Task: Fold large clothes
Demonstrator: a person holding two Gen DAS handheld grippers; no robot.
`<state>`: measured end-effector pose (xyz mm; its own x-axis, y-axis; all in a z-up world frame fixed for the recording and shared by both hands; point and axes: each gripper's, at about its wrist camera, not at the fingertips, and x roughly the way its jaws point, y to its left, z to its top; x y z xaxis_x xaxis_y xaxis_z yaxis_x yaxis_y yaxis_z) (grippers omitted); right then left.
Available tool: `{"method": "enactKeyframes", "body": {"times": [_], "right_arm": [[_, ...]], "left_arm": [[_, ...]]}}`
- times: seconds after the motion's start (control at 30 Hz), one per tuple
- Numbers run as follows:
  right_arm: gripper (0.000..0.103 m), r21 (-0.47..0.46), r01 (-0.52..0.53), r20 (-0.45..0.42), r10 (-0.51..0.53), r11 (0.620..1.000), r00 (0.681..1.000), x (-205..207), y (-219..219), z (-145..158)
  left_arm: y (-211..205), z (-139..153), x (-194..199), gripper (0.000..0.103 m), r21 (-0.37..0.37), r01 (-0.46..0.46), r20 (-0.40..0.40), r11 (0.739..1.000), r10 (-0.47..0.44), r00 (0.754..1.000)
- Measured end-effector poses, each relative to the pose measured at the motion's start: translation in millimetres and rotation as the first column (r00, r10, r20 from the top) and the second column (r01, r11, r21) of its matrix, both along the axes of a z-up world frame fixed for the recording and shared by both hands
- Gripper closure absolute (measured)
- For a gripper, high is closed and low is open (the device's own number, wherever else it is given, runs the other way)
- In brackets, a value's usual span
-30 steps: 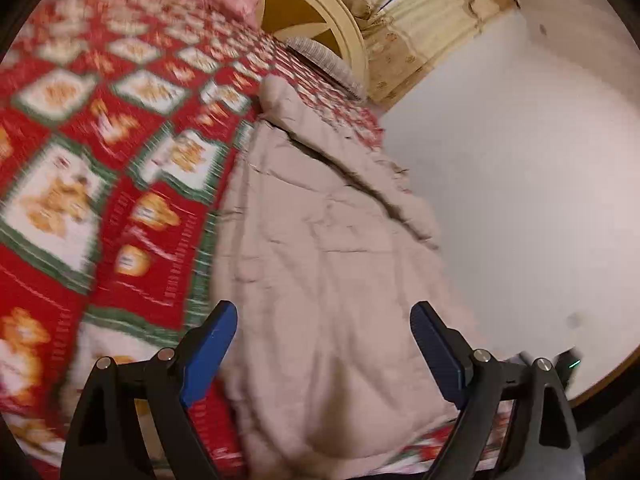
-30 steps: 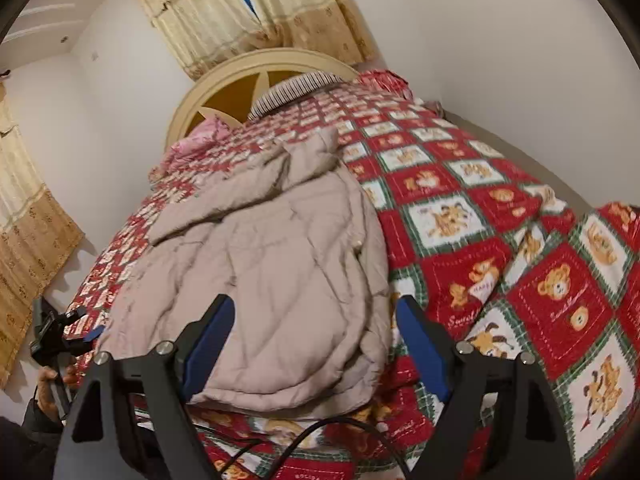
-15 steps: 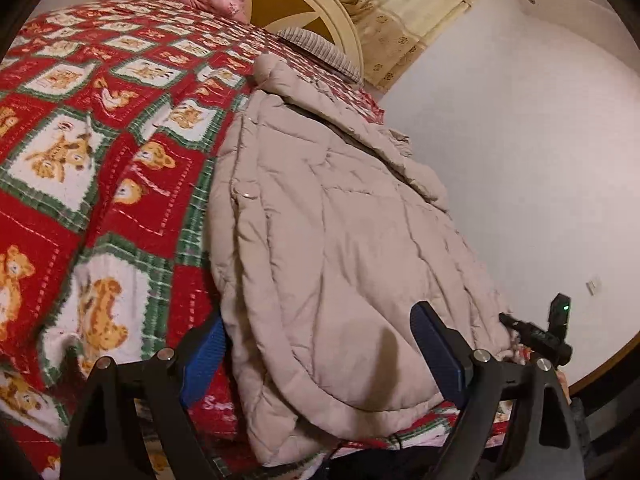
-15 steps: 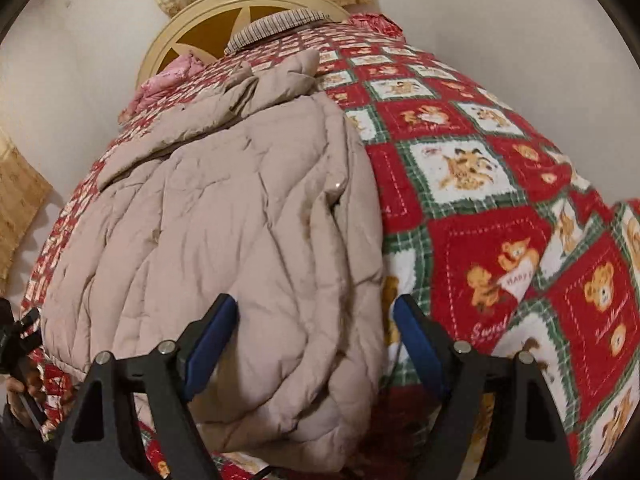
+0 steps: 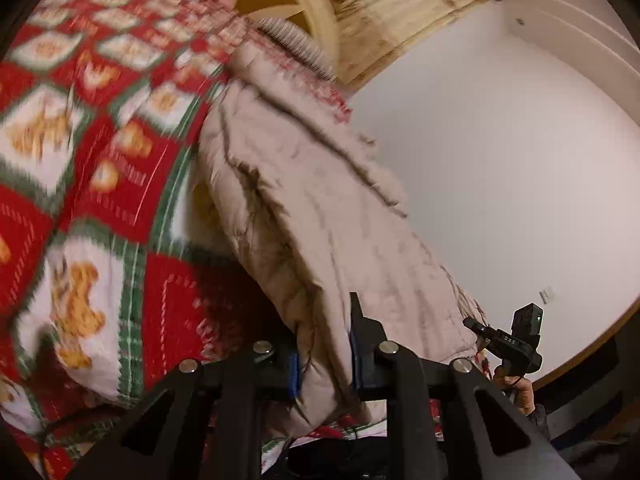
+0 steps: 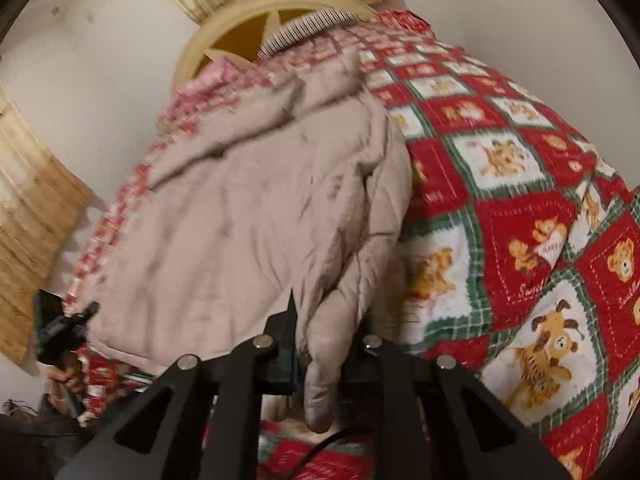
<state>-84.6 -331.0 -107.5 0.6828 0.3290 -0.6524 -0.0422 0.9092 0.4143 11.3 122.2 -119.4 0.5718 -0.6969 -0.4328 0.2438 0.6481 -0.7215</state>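
Observation:
A large beige quilted jacket (image 5: 320, 208) lies lengthwise on the bed, its collar toward the headboard. My left gripper (image 5: 324, 356) is shut on the jacket's bottom hem at its left corner and lifts the edge off the bedspread. My right gripper (image 6: 326, 356) is shut on the hem (image 6: 320, 360) at the jacket's right corner, and a bunched fold hangs between the fingers. The jacket (image 6: 248, 216) fills the middle of the right wrist view. Each gripper shows at the far edge of the other's view, the right one (image 5: 512, 340) and the left one (image 6: 60, 328).
A red, green and white teddy-bear bedspread (image 6: 520, 200) covers the bed. A cream arched headboard (image 6: 256, 24) with a striped pillow (image 6: 304, 28) stands at the far end. Beige curtains (image 5: 400, 12) and white walls (image 5: 520, 160) surround the bed.
Both grippers were open over the jacket's bottom edge. They have closed on the hem corners, and the lower edge has lifted off the bedspread.

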Motion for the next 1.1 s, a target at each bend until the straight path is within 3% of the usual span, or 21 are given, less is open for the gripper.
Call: {"method": "enactKeyframes", "body": {"times": [0.17, 0.3, 0.43, 0.57, 0.7, 0.83, 1.0, 1.1], "right_arm": [[0.088, 0.053, -0.041, 0.093, 0.036, 0.998, 0.995, -20.5, 5.5, 43.0], [0.088, 0.073, -0.075, 0.183, 0.061, 0.995, 0.981, -50.5, 12.7, 82.5], [0.088, 0.112, -0.099, 0.278, 0.065, 0.989, 0.958, -69.0, 15.8, 119.4], [0.088, 0.145, -0.110, 0.349, 0.053, 0.983, 0.936, -59.8, 14.3, 150.6], [0.088, 0.144, -0.096, 0.376, 0.035, 0.985, 0.926, -4.6, 9.9, 181.6], [0.088, 0.087, -0.028, 0.374, -0.007, 0.996, 0.927, 72.7, 6.5, 197.5], [0.088, 0.059, 0.102, 0.313, -0.115, 0.993, 0.943, 177.5, -1.7, 173.3], [0.088, 0.036, 0.166, 0.258, -0.169, 0.986, 0.951, 232.4, -5.3, 138.1]], "left_arm": [[10.2, 49.5, -20.3, 0.085, -0.139, 0.078, 0.147, 0.987, -0.057, 0.987], [15.9, 92.5, -41.9, 0.085, -0.165, 0.129, 0.216, 0.978, -0.092, 0.972], [24.6, 128.2, -40.4, 0.084, -0.257, 0.135, 0.221, 0.957, -0.078, 0.972], [35.0, 151.8, -8.4, 0.084, -0.318, 0.057, 0.136, 0.946, -0.014, 0.991], [40.1, 164.9, 55.1, 0.084, -0.320, -0.062, 0.058, 0.945, 0.085, 0.995], [39.2, 164.3, 137.9, 0.085, -0.273, -0.195, -0.009, 0.942, 0.200, 0.980], [25.9, 135.8, 234.8, 0.084, -0.138, -0.300, -0.075, 0.944, 0.292, 0.954], [17.3, 102.8, 281.5, 0.084, -0.057, -0.361, -0.156, 0.931, 0.348, 0.924]]}}
